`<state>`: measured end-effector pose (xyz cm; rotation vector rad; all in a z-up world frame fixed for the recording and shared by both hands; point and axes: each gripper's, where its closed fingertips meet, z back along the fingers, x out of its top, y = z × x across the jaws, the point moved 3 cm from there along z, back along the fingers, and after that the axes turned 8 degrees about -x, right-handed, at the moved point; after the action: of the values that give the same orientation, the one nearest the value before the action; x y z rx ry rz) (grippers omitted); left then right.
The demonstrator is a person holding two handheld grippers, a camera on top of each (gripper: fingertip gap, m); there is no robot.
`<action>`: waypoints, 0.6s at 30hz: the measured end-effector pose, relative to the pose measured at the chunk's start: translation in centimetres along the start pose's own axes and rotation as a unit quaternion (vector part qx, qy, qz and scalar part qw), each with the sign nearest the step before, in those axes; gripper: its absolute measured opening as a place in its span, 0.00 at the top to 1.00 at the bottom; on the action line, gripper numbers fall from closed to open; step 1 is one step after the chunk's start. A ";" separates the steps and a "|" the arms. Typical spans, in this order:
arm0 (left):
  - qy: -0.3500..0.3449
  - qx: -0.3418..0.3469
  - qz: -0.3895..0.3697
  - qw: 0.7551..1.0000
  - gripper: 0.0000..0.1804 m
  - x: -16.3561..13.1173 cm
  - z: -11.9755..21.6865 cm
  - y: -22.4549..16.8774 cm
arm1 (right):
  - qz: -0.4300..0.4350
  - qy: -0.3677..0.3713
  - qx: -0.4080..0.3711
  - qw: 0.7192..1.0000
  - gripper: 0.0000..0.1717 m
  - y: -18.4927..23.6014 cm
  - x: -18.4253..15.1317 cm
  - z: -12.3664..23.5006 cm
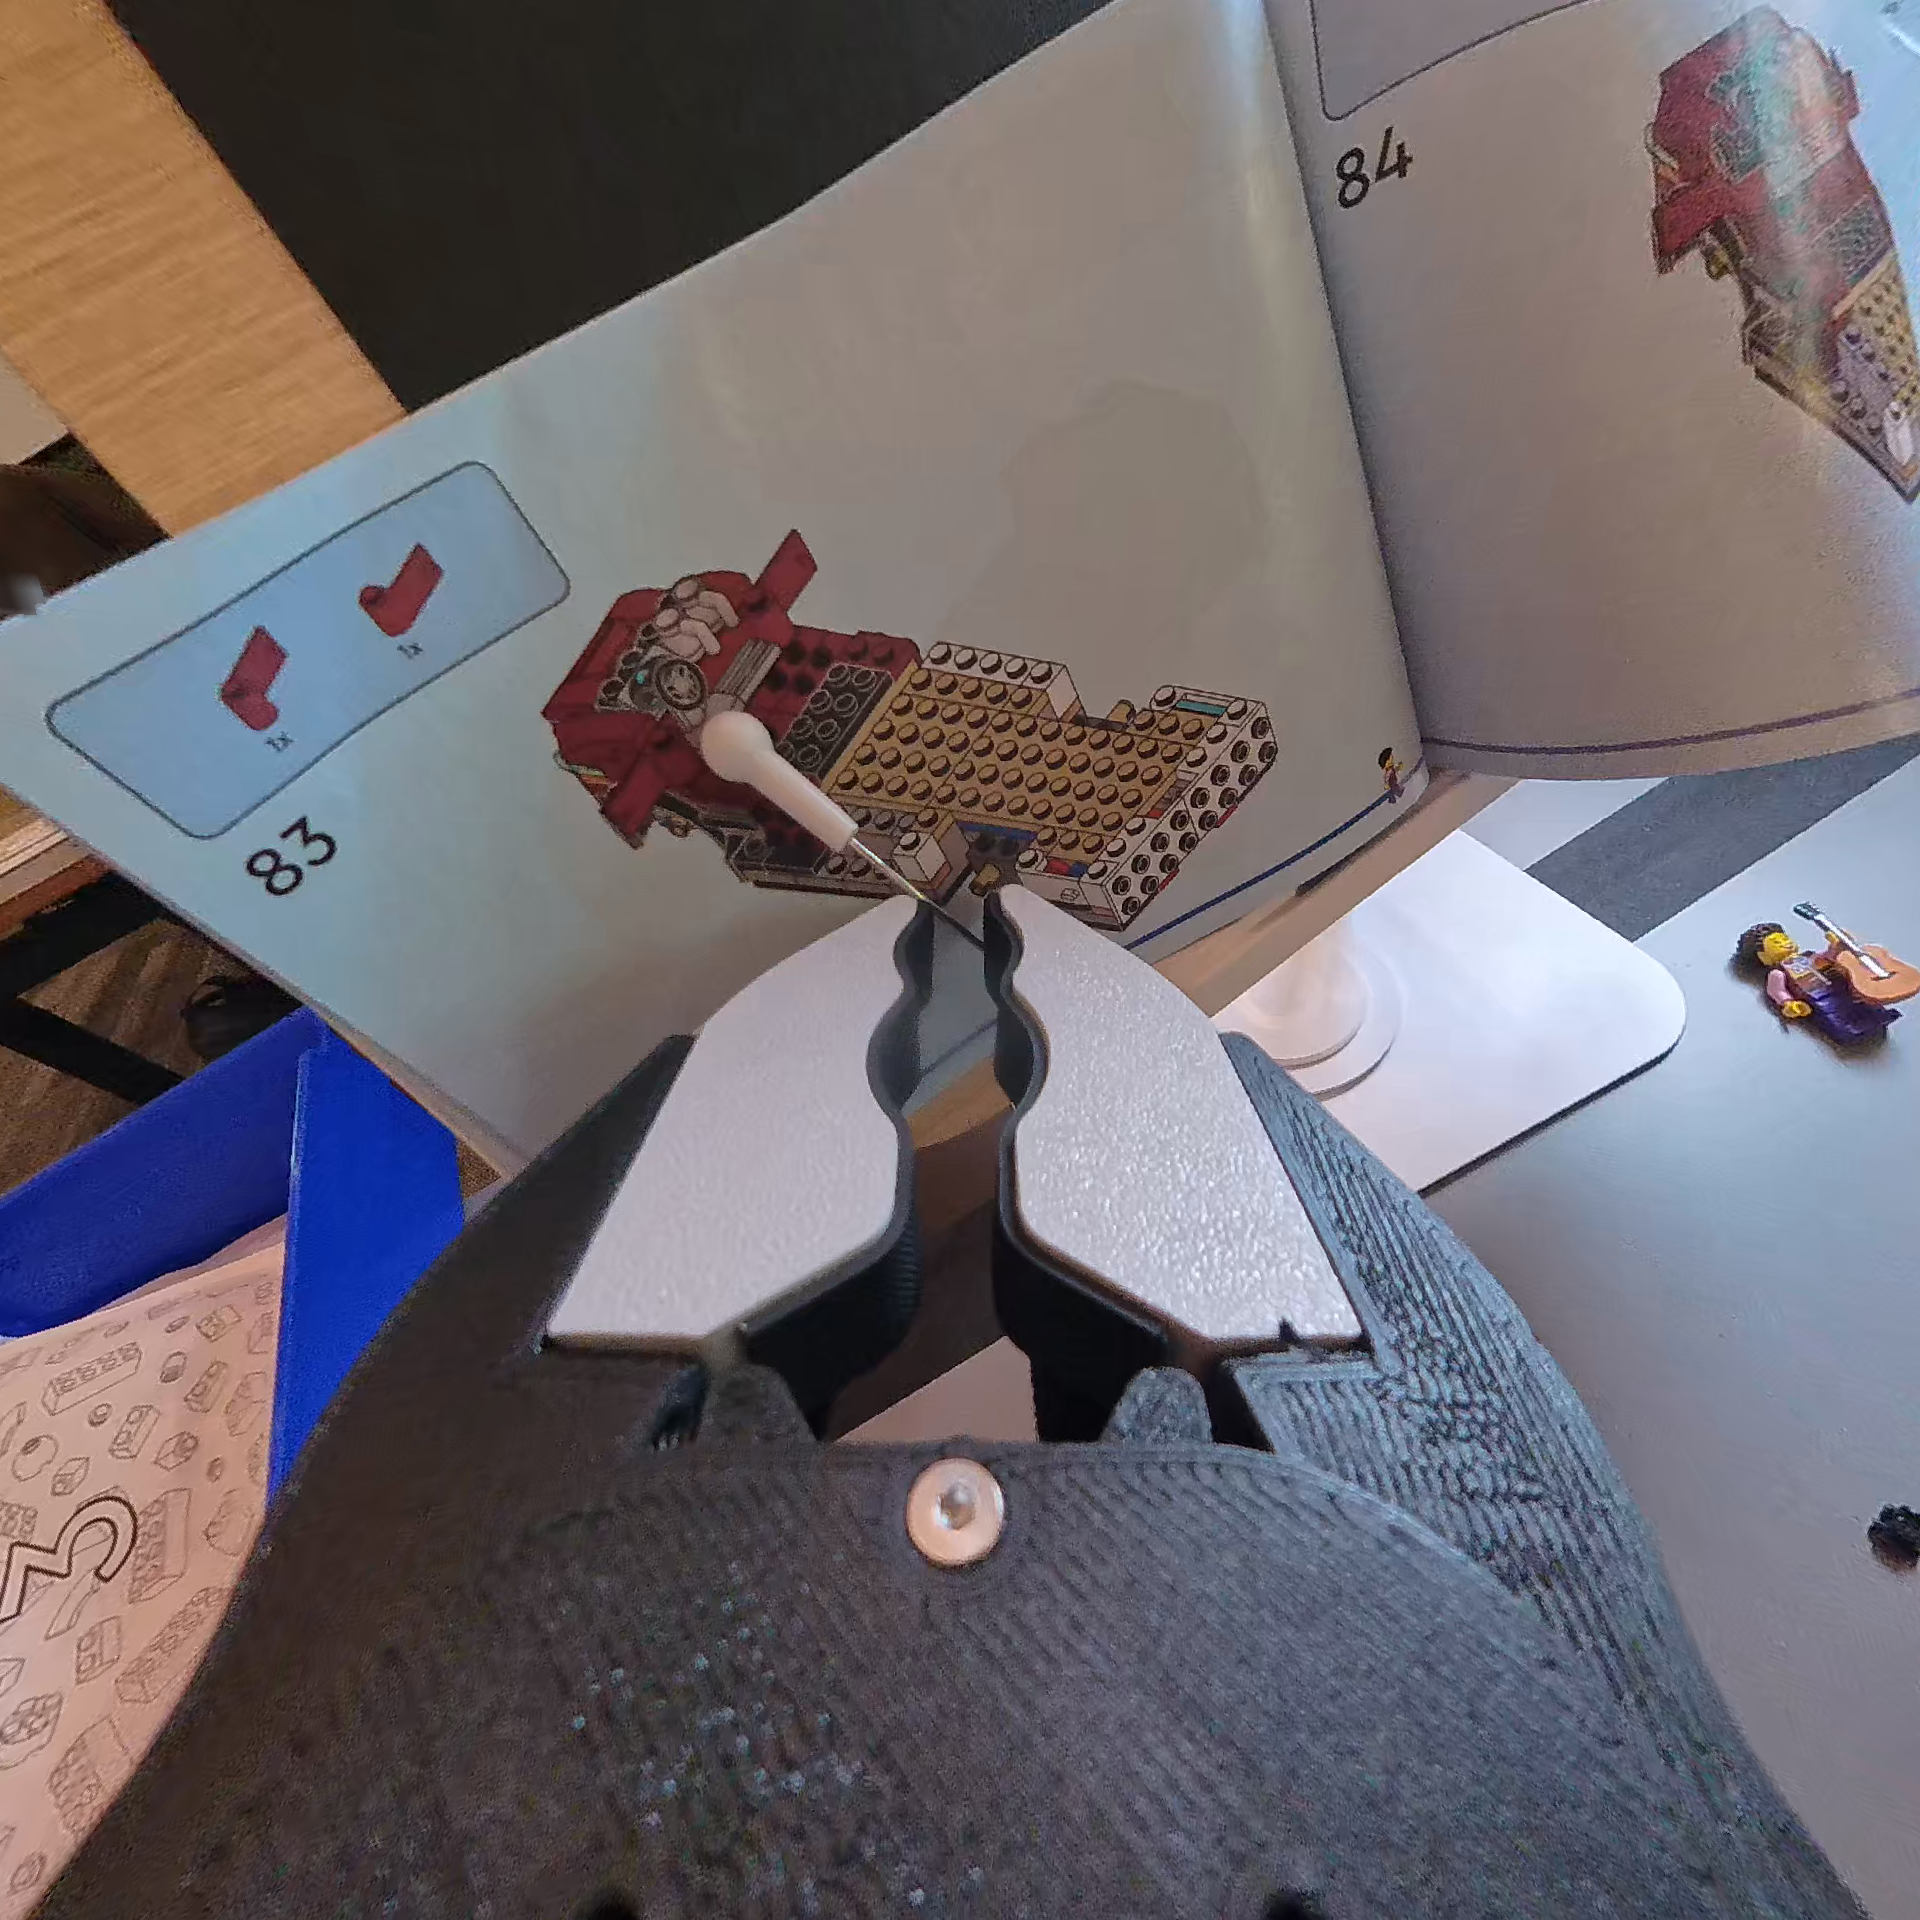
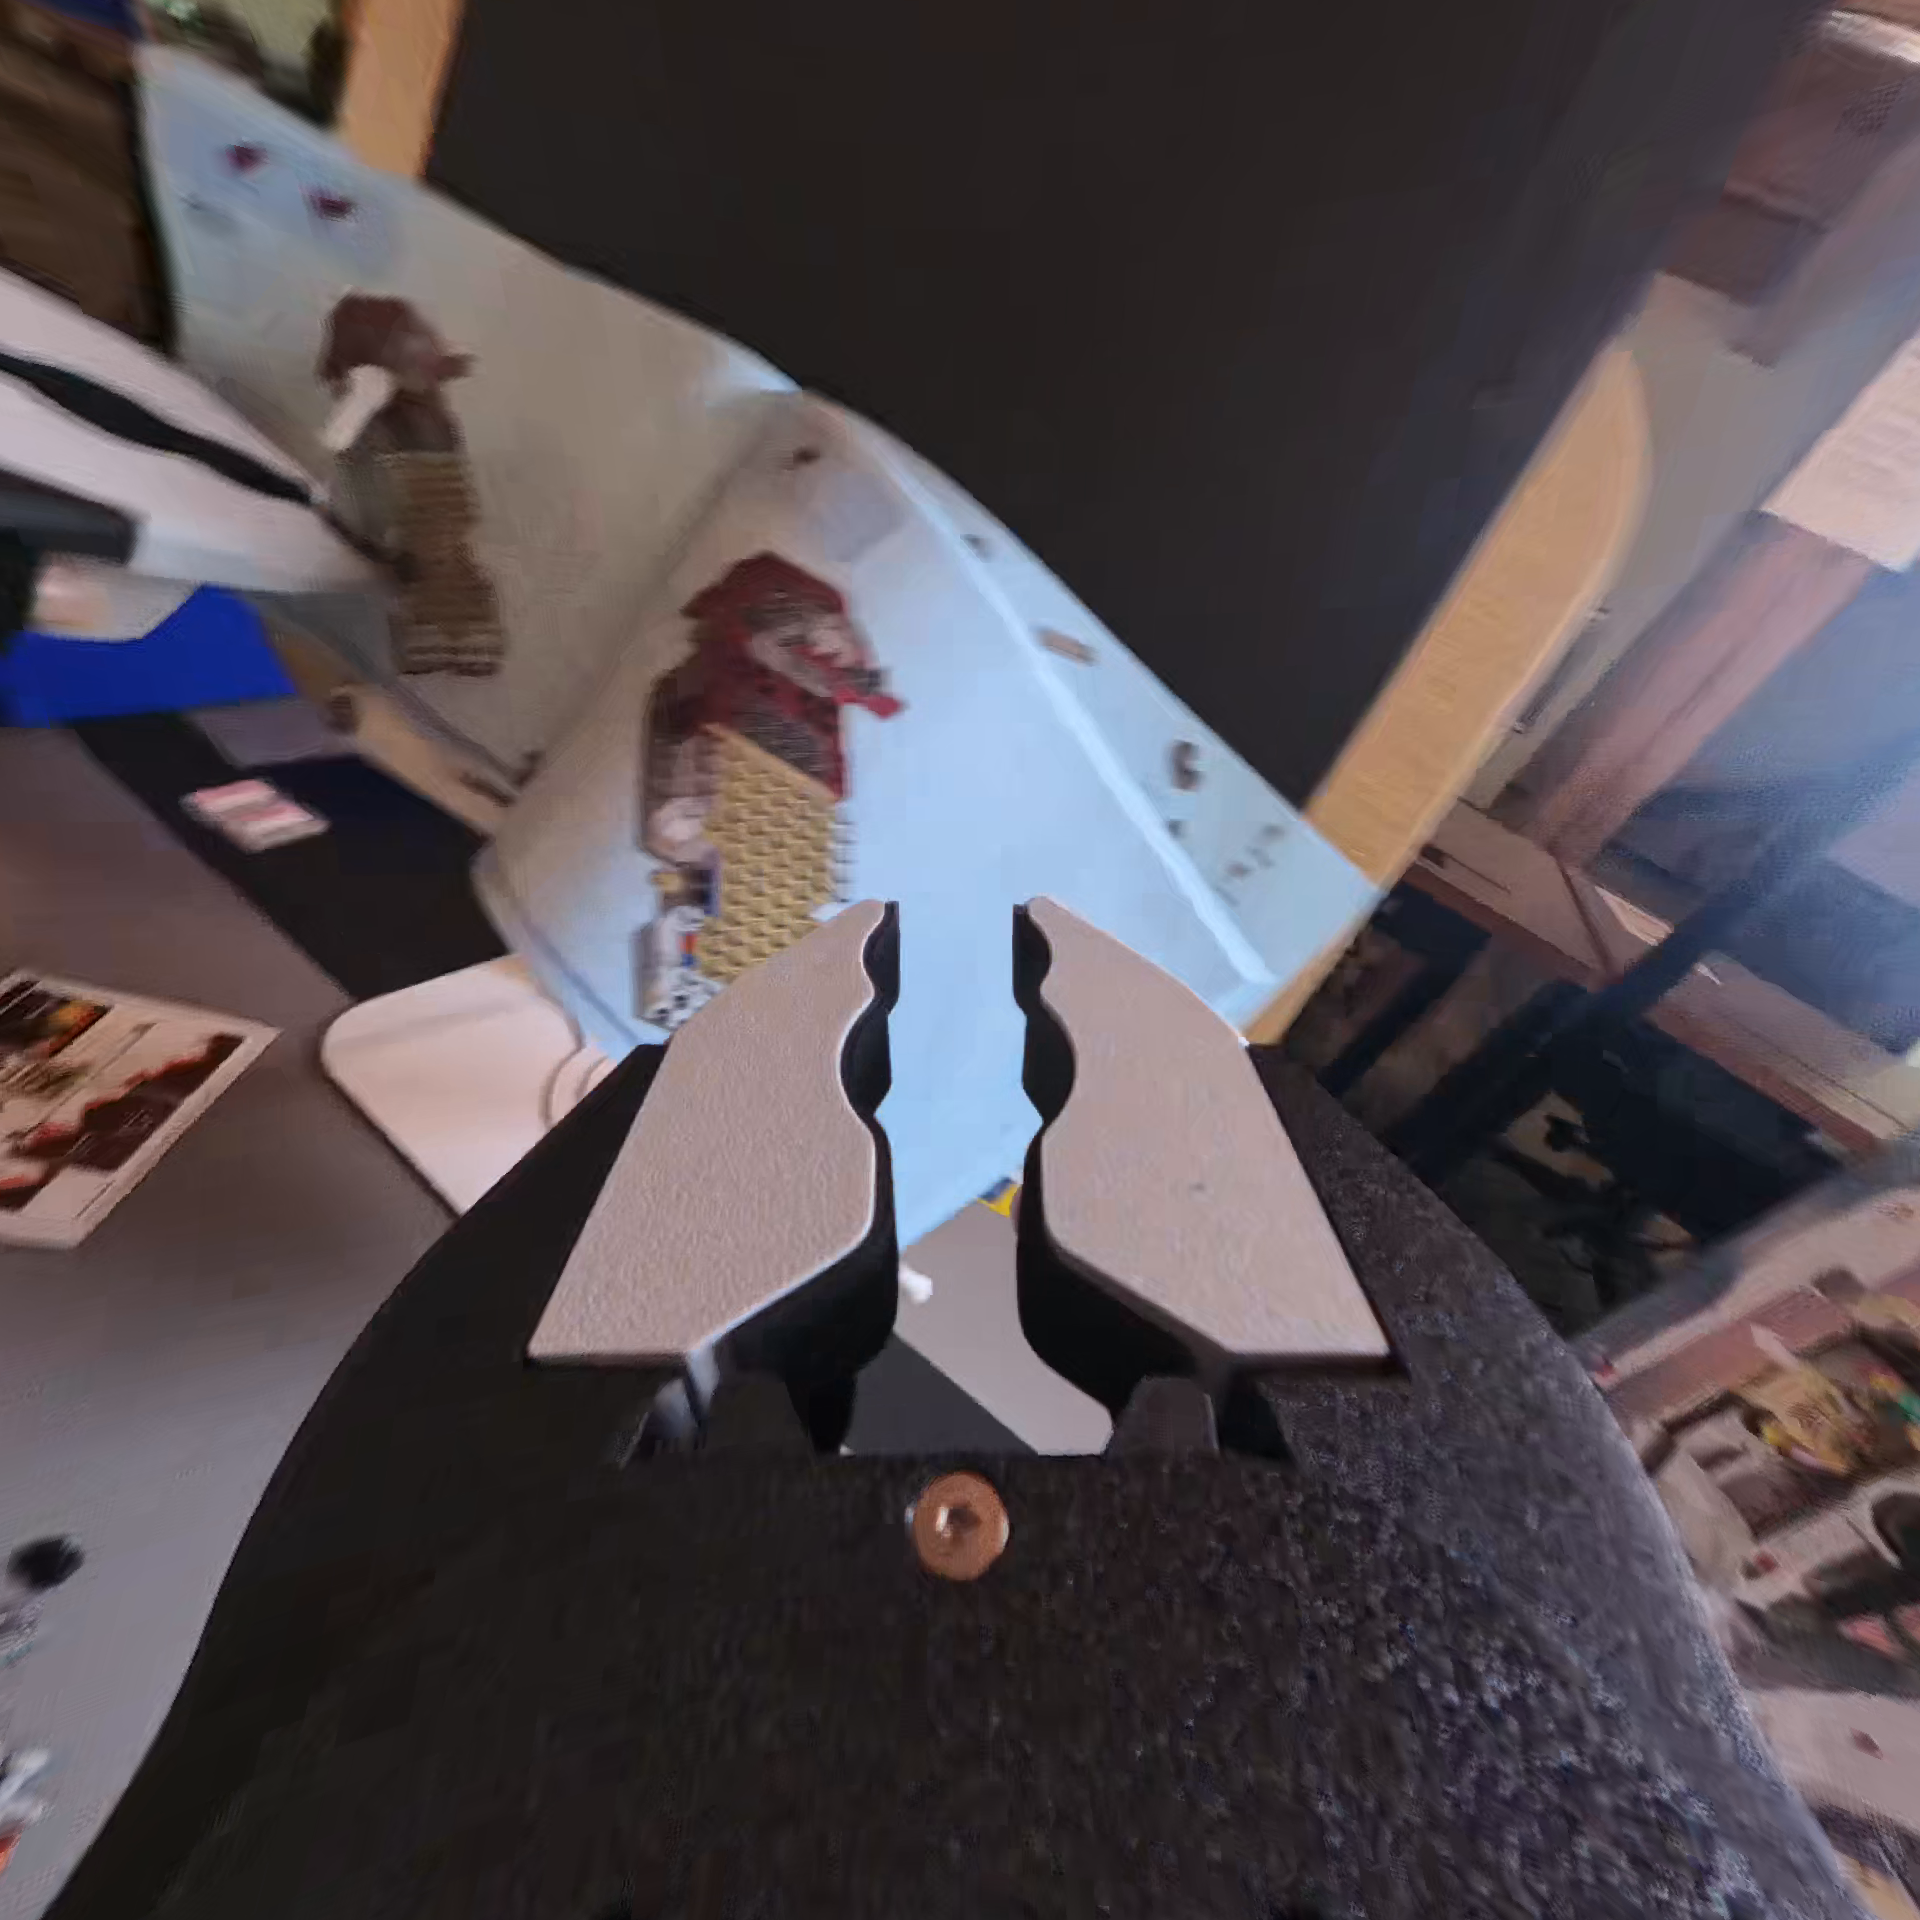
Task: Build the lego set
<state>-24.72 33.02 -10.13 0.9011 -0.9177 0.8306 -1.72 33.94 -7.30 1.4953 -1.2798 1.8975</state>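
A: Left hand-held gripper [image 1: 951, 914]?
B: Fingers nearly together, narrow slit between the tips. A thin metal needle crosses that slit at the very tips, running up-left to a white bulb-ended handle, call it the white-handled pin tool [image 1: 764, 764]. Pads look clamped on the needle end, though contact on the left pad is hard to read

A: What's behind it?
B: Open instruction booklet [image 1: 1039, 499], standing upright on a white stand [image 1: 1455, 1039] on the grey tabletop [image 1: 1714, 1351]. The tool handle overlaps the printed picture of a red and tan brick model on the left page. Right page shows another red model picture

A: Other stuff, left view?
B: Toy figure with a guitar [image 1: 1823, 982] lying on the tabletop to the right, well apart from the gripper. Small black piece [image 1: 1893, 1536] at the right edge. Blue bin [image 1: 208, 1195] lower left, a patterned paper bag [image 1: 125, 1507] in it

A: Right hand-held gripper [image 2: 956, 914]?
B: Fingers apart, clear gap, nothing between them. Pointed at the same booklet [image 2: 987, 831], picture blurred. White stand base [image 2: 447, 1081] left of the fingers, a printed sheet [image 2: 104, 1101] flat on the tabletop [image 2: 208, 1403] further left
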 end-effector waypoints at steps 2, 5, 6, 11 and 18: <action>0.000 0.000 0.006 1.000 0.95 -0.1 0.0 0.2 | 0.050 0.026 0.051 0.997 0.86 3.8 0.2 -0.7; 0.001 0.000 0.010 1.000 0.95 -0.1 0.0 0.2 | 0.121 0.060 0.060 0.989 0.84 6.4 0.4 -2.5; 0.002 0.000 0.008 1.000 0.95 -0.1 0.0 0.2 | 0.138 0.086 0.051 0.985 0.84 6.4 0.0 -3.4; 0.002 -0.002 0.015 1.000 0.94 -0.4 0.1 0.5 | 0.209 0.128 0.001 0.969 0.78 3.2 -0.6 -6.3; -0.020 -0.010 -0.021 1.000 0.94 0.1 0.4 -0.4 | 0.277 0.097 -0.022 0.956 0.89 2.2 -0.1 -7.4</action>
<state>-24.45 32.51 -10.04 0.9194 -0.9368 0.7687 -7.37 39.11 -8.33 0.9529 -1.7592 2.2612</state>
